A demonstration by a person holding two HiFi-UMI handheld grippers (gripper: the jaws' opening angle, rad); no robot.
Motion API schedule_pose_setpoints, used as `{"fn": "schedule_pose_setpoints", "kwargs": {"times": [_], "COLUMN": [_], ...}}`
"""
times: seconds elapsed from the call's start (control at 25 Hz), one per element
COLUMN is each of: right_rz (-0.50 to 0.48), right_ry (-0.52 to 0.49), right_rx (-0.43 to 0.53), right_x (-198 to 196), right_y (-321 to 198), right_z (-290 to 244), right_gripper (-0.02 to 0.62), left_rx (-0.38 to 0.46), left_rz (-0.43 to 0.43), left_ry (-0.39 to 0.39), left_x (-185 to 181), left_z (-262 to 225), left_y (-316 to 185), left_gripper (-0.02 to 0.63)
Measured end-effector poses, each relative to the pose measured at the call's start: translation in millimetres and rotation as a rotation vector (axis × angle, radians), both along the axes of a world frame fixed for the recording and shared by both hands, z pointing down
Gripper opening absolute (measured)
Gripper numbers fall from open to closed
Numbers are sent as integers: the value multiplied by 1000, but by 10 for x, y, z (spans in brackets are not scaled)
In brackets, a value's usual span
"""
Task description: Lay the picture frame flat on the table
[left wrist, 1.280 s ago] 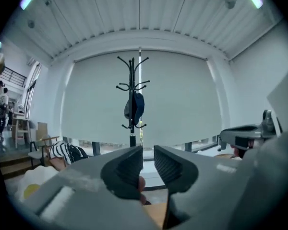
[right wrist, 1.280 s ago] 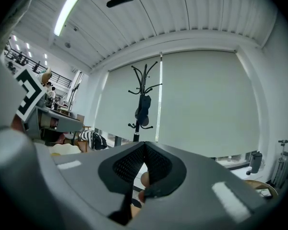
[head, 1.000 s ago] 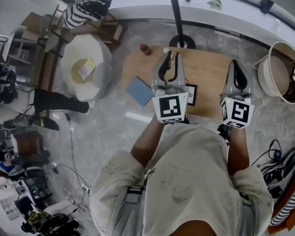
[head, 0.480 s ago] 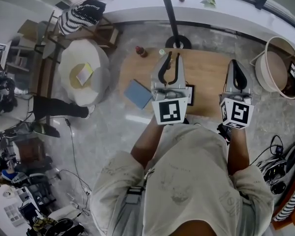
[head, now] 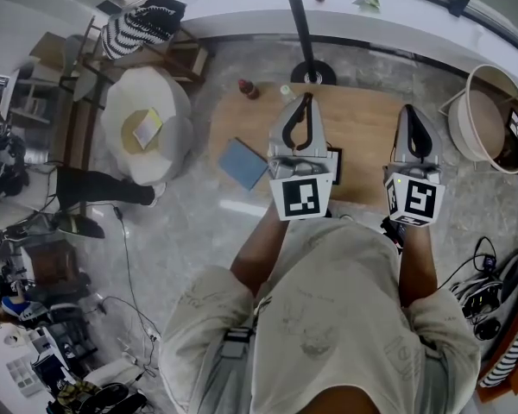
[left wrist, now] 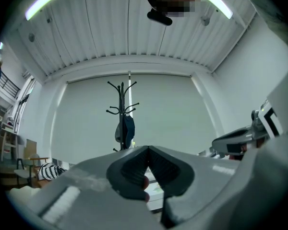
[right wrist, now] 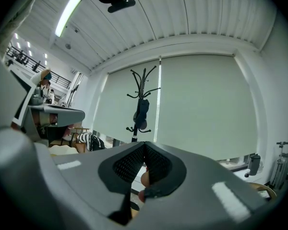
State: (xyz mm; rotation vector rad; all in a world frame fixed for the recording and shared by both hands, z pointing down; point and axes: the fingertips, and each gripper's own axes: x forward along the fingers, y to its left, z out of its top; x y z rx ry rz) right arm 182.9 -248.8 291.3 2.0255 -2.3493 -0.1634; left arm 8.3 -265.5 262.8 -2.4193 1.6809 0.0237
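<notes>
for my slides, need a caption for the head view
Person holds left gripper, fingers just closed on nothing, and shut right gripper above a wooden table bearing the picture frame.

Support surface: wooden table (head: 363, 136), light brown rectangular top, standing on a grey marbled floor (head: 198, 222).

On the top:
- far left corner: small dark red bottle (head: 248, 89), upright.
- far edge, just right of the bottle: small pale green item (head: 286, 90), too small to identify.
- near edge, about mid-width: picture frame (head: 336, 164), dark border with a light inside. Only its right part shows, so standing or flat cannot be told.
- near left corner: blue flat slab (head: 244, 163), turned askew. It overlaps the table edge; resting on the top or beside it is unclear.

Floor, just beyond the far edge: round dark coat-stand base (head: 311, 74).
</notes>
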Motion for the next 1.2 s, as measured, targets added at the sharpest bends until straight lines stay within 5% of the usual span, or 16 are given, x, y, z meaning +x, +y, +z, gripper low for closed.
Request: {"fn": "schedule_pose_setpoints", "kwargs": {"times": [1.2], "right_rz": [-35], "right_ry": [59], "right_rx": [26], "right_x": [-241], "right_y": [-47], "right_z": [-112], "right_gripper": [2], "left_rx": [-14], "left_rz": [53], "left_ry": [2], "left_x": [-77], "left_z": [99], "left_y": [-120], "left_gripper": [5]}}
